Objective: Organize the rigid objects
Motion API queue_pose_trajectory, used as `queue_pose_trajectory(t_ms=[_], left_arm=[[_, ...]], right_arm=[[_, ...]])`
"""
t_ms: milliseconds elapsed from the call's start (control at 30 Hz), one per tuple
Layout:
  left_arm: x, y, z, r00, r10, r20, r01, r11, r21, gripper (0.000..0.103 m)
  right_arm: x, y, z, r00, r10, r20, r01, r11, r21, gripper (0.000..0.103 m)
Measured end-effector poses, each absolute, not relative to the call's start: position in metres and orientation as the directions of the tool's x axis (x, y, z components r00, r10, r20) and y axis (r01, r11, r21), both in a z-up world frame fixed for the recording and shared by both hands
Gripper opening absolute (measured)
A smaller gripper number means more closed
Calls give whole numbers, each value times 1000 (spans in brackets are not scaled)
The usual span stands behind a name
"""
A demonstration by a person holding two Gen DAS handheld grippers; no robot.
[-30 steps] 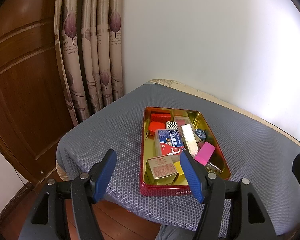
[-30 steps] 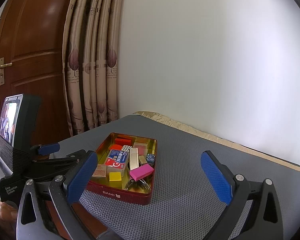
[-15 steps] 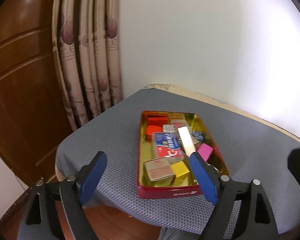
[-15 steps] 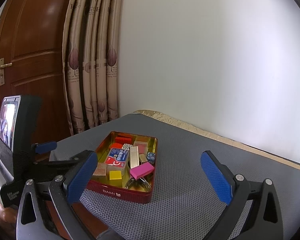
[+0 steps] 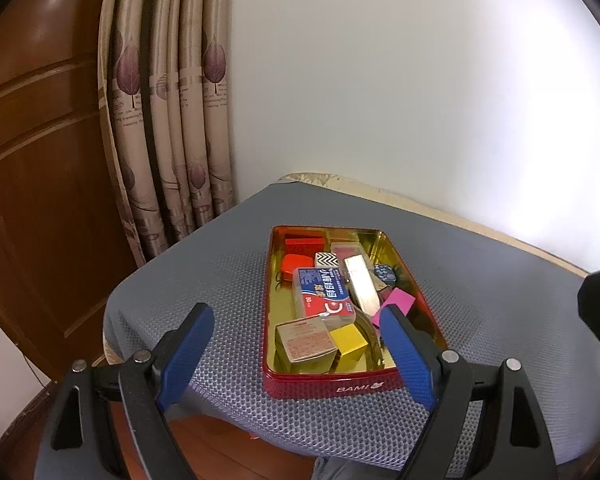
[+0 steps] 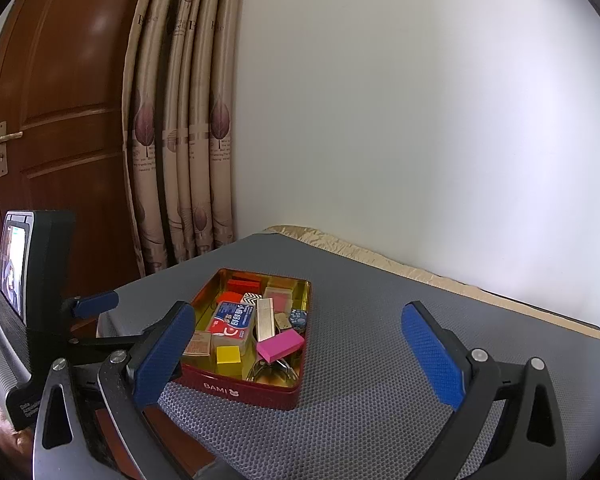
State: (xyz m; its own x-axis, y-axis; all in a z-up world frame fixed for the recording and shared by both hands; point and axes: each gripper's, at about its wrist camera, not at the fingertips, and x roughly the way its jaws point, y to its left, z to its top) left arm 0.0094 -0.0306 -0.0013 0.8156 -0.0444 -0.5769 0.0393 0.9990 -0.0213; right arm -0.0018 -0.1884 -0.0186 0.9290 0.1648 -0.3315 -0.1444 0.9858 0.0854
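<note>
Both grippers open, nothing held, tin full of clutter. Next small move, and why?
Probably ease the left gripper down toward the yellow block: it sits at the red tin's near end, almost between the open jaws, with its top exposed.

Looks like a room at home: wooden door [image 6: 56,128] at 9 o'clock, leaf-print curtains [image 6: 180,128] at 11, plain white wall [image 6: 420,120], padded table [image 6: 360,360] below.
</note>
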Motion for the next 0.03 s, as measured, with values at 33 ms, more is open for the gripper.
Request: queue_pose_trajectory(t_ms=[33], left_arm=[[9,-31,-1,819,-40,-573,37,999,-18,87]], right_arm=[[-2,-189,-18,929,165,-331,-144,986,88,102]])
